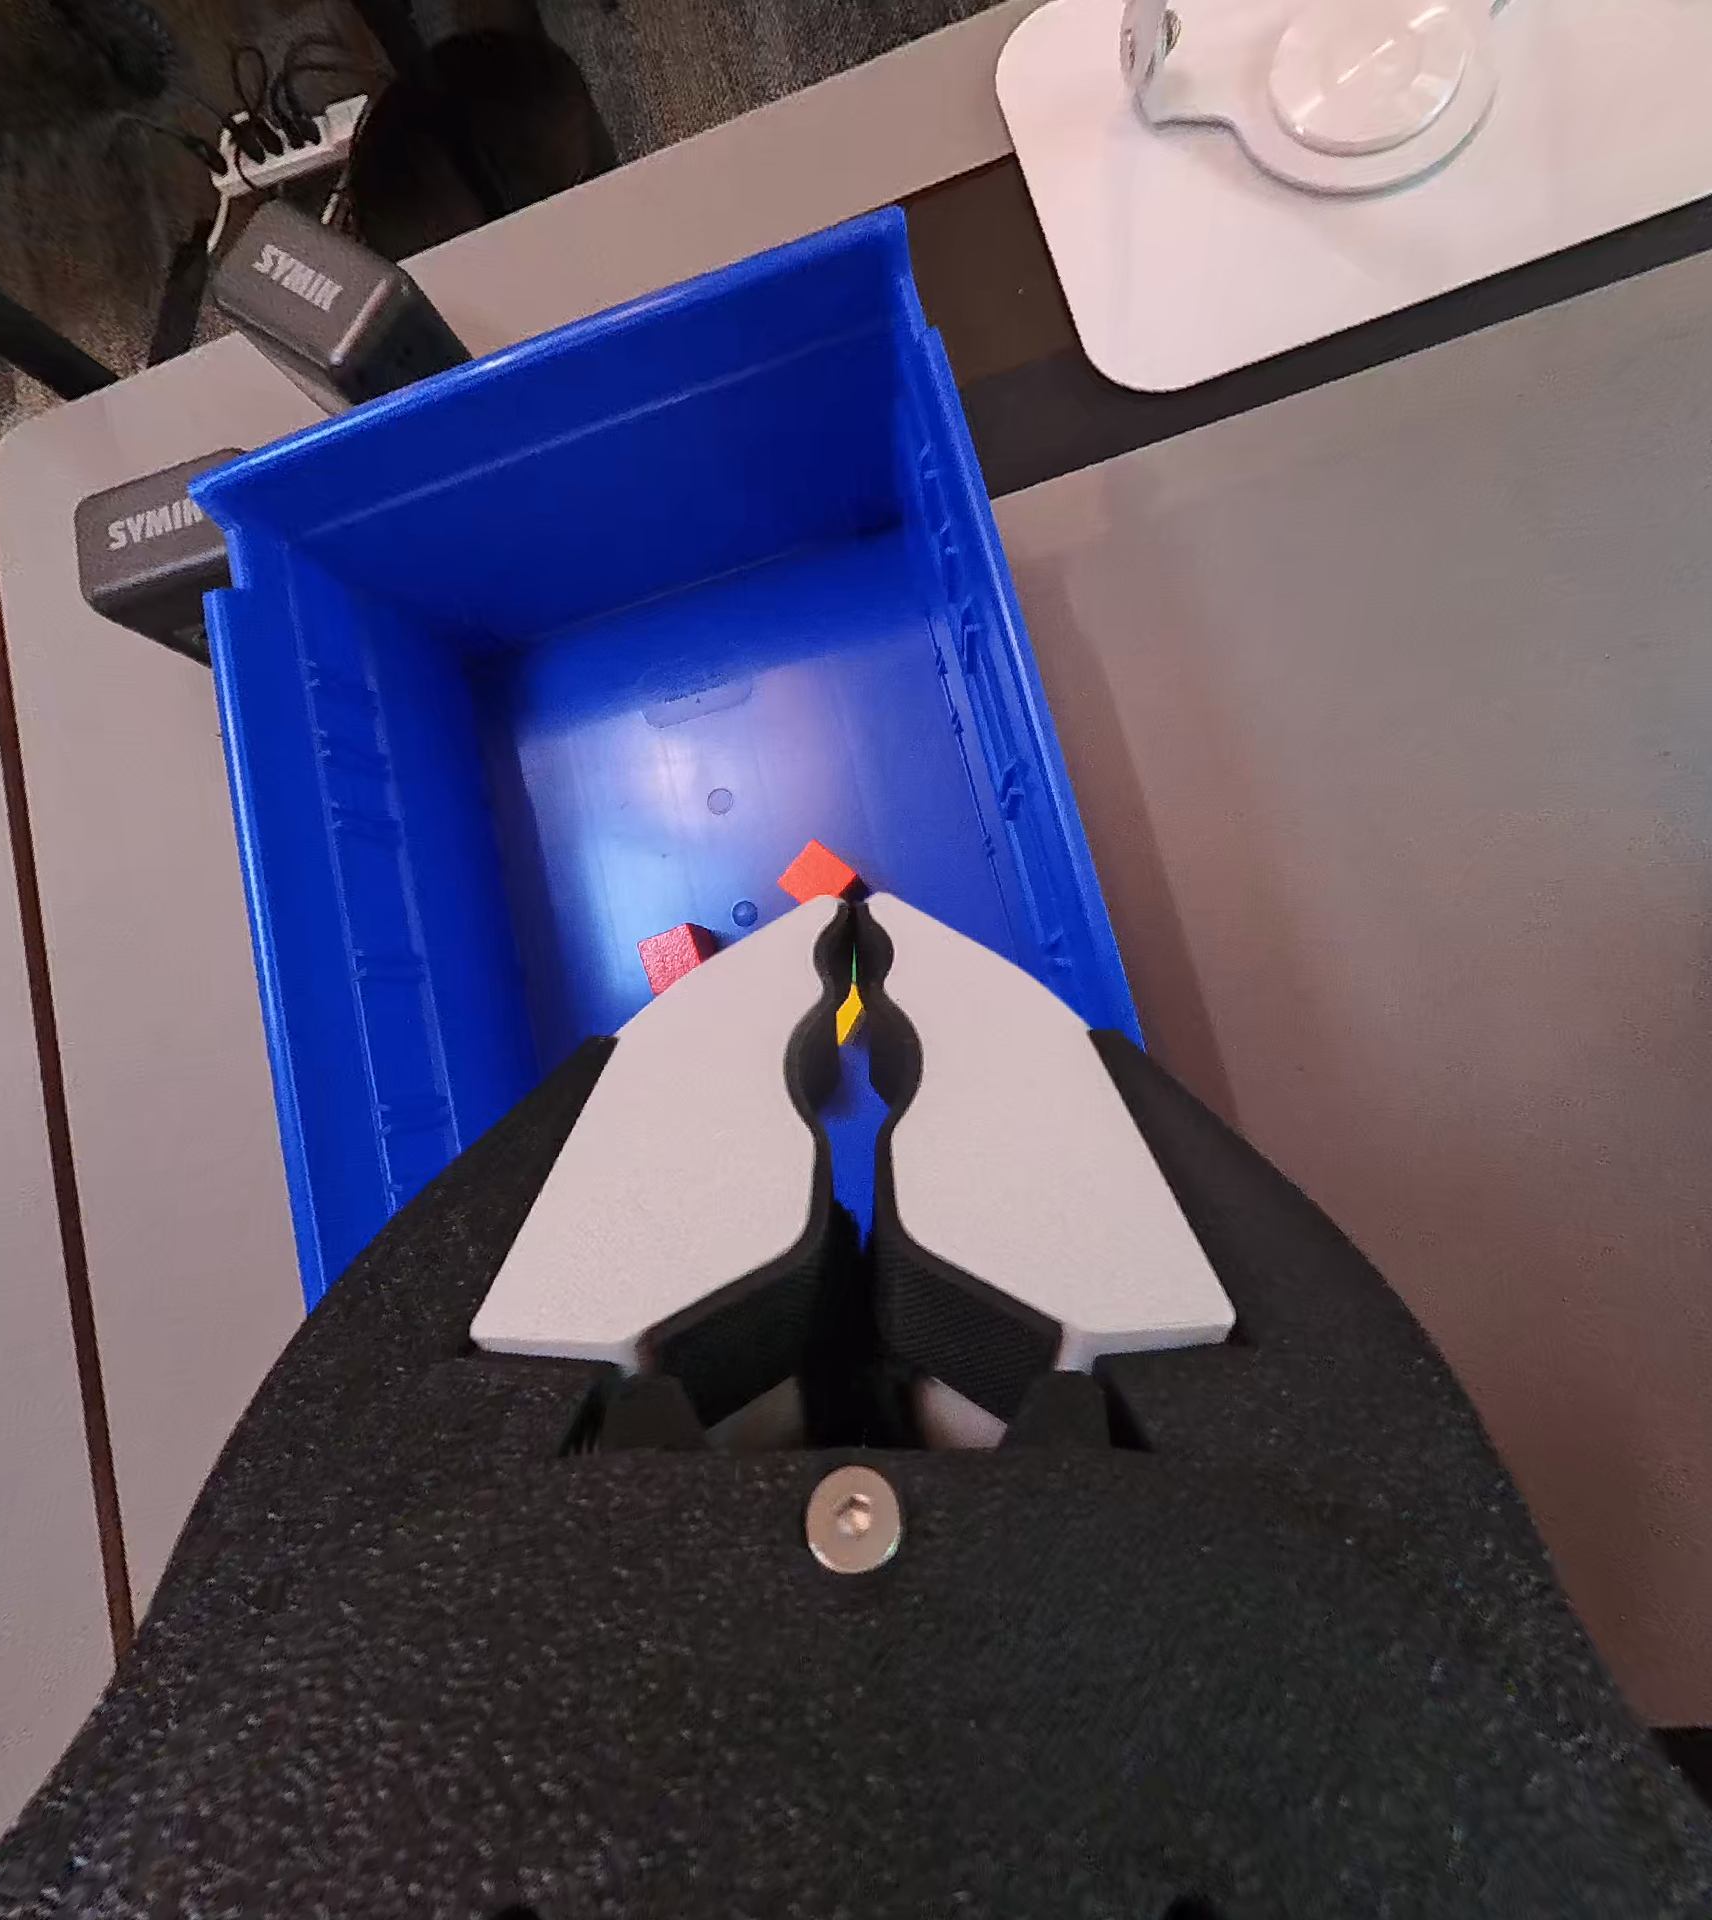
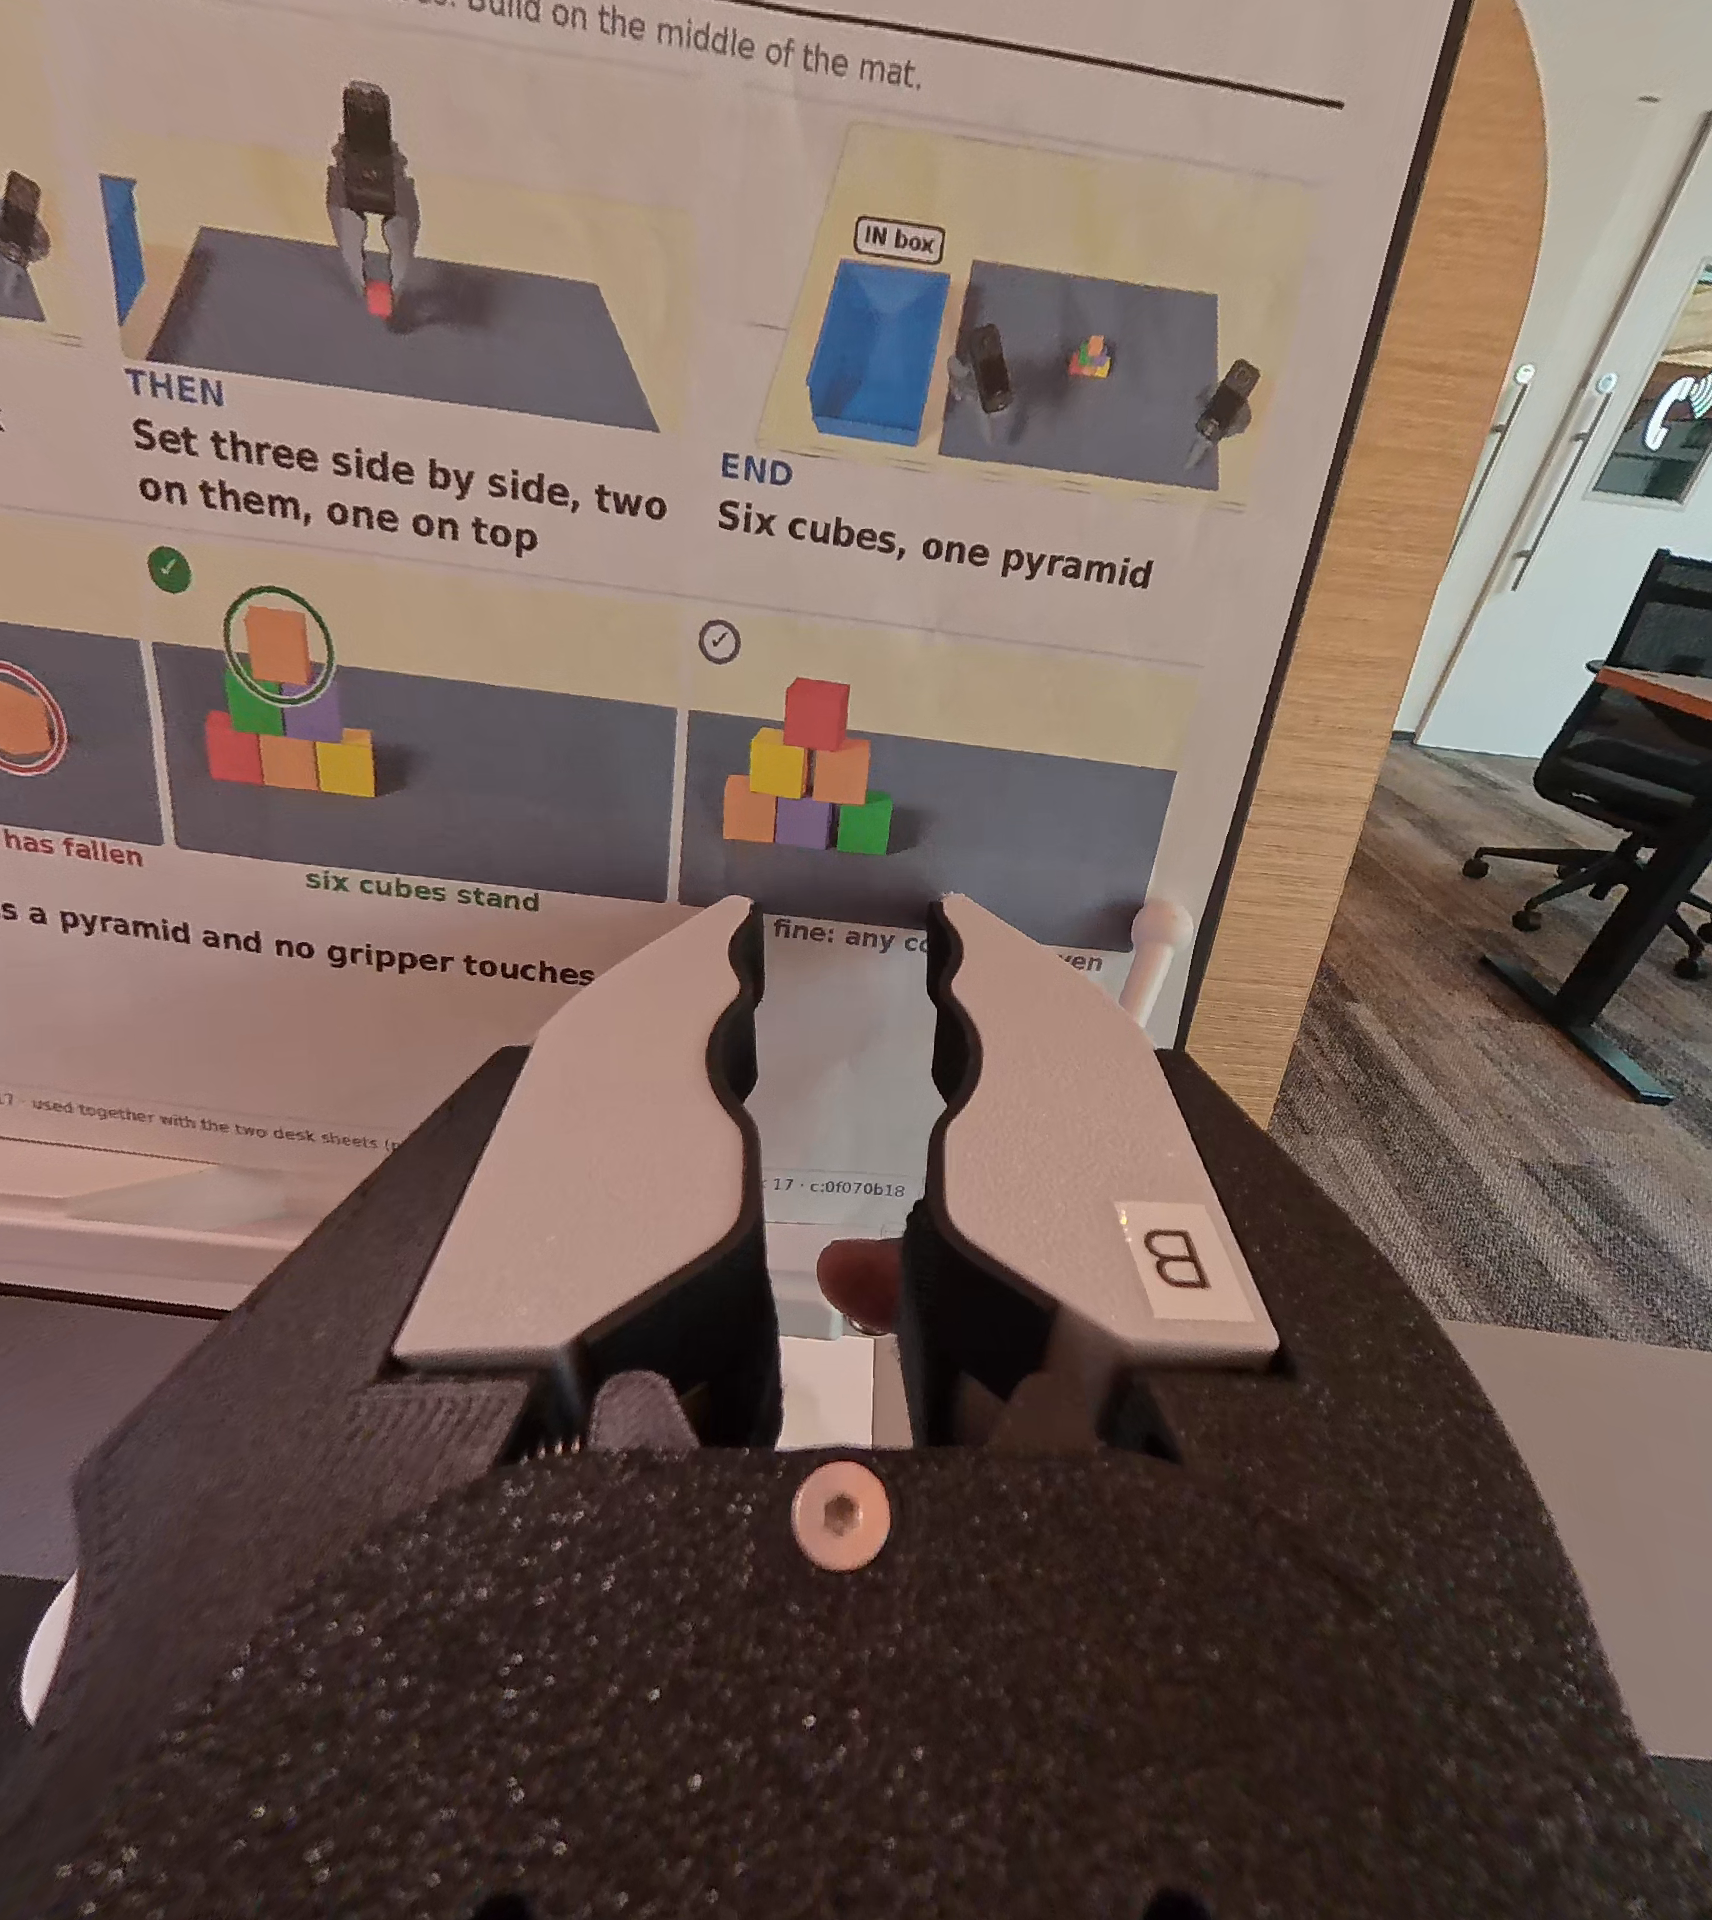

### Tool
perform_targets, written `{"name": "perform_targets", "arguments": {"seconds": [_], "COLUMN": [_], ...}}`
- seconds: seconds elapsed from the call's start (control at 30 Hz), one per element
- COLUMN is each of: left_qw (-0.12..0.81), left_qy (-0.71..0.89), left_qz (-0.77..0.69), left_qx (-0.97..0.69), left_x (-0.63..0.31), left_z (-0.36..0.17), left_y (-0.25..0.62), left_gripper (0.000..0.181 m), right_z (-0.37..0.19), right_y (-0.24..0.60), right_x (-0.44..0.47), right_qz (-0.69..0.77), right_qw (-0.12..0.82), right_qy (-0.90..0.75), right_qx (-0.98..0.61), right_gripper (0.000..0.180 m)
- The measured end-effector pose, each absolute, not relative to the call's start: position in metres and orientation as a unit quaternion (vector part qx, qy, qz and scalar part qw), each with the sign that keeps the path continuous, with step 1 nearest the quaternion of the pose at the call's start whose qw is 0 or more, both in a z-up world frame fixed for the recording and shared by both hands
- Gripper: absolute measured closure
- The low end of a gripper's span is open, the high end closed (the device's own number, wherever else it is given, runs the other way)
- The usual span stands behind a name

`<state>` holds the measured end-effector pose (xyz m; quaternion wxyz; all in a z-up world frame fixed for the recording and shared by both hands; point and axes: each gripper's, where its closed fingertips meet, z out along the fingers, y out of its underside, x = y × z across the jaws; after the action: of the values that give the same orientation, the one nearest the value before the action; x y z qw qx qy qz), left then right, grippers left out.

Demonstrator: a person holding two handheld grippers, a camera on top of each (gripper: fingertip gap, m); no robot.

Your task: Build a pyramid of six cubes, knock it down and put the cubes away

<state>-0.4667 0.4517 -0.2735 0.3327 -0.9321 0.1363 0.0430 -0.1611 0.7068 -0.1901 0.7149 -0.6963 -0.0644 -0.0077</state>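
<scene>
In the left wrist view my left gripper is shut with its tips touching, held over the near end of the open blue bin. Nothing shows clamped between the tips. An orange-red cube and a dark red cube lie on the bin floor just beyond the tips. A sliver of a yellow cube and a thin green edge show through the gap between the fingers, below them. In the right wrist view my right gripper is open and empty, raised and facing an instruction poster.
A white mat with a clear glass object lies past the bin at the far right. Two grey devices sit by the bin's far left corner. An office chair and a desk stand at the right of the right wrist view. The grippers' ends are close to 40 cm from one another.
</scene>
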Motion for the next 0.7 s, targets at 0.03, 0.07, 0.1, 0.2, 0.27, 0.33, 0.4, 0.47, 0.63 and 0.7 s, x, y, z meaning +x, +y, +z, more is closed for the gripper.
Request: {"name": "perform_targets", "arguments": {"seconds": [0.03, 0.07, 0.1, 0.2, 0.27, 0.33, 0.4, 0.47, 0.63, 0.7], "left_qw": [0.329, 0.325, 0.323, 0.325, 0.325, 0.326, 0.327, 0.329, 0.33, 0.334], "left_qy": [0.137, 0.137, 0.136, 0.133, 0.135, 0.136, 0.137, 0.137, 0.135, 0.135], "left_qz": [0.043, 0.043, 0.043, 0.046, 0.045, 0.046, 0.047, 0.048, 0.049, 0.051], "left_qx": [-0.933, -0.935, -0.935, -0.935, -0.935, -0.934, -0.934, -0.933, -0.933, -0.932], "left_x": [-0.4669, -0.4673, -0.468, -0.4696, -0.4689, -0.4682, -0.468, -0.468, -0.4689, -0.4683], "left_z": [-0.2746, -0.2757, -0.2763, -0.2758, -0.2756, -0.2753, -0.2747, -0.2741, -0.2735, -0.2712], "left_y": [0.4507, 0.4499, 0.4496, 0.45, 0.4499, 0.4501, 0.4502, 0.4502, 0.4503, 0.4503], "left_gripper": [0.18, 0.18, 0.18, 0.18, 0.18, 0.18, 0.18, 0.18, 0.18, 0.18], "right_z": [-0.1902, -0.1902, -0.1903, -0.1903, -0.1904, -0.1905, -0.1905, -0.1905, -0.1906, -0.1908], "right_y": [0.7068, 0.7068, 0.7069, 0.7067, 0.7068, 0.7067, 0.7065, 0.7066, 0.7065, 0.7066], "right_x": [-0.161, -0.161, -0.161, -0.1609, -0.161, -0.1609, -0.1609, -0.161, -0.1608, -0.1608], "right_qz": [-0.007, -0.007, -0.008, -0.009, -0.008, -0.008, -0.01, -0.011, -0.01, -0.01], "right_qw": [0.715, 0.715, 0.715, 0.715, 0.715, 0.715, 0.714, 0.714, 0.714, 0.714], "right_qy": [-0.064, -0.064, -0.064, -0.064, -0.064, -0.064, -0.064, -0.064, -0.064, -0.064], "right_qx": [-0.696, -0.696, -0.696, -0.696, -0.696, -0.697, -0.697, -0.697, -0.697, -0.697], "right_gripper": [0.15, 0.15, 0.15, 0.15, 0.15, 0.15, 0.15, 0.15, 0.15, 0.15]}}
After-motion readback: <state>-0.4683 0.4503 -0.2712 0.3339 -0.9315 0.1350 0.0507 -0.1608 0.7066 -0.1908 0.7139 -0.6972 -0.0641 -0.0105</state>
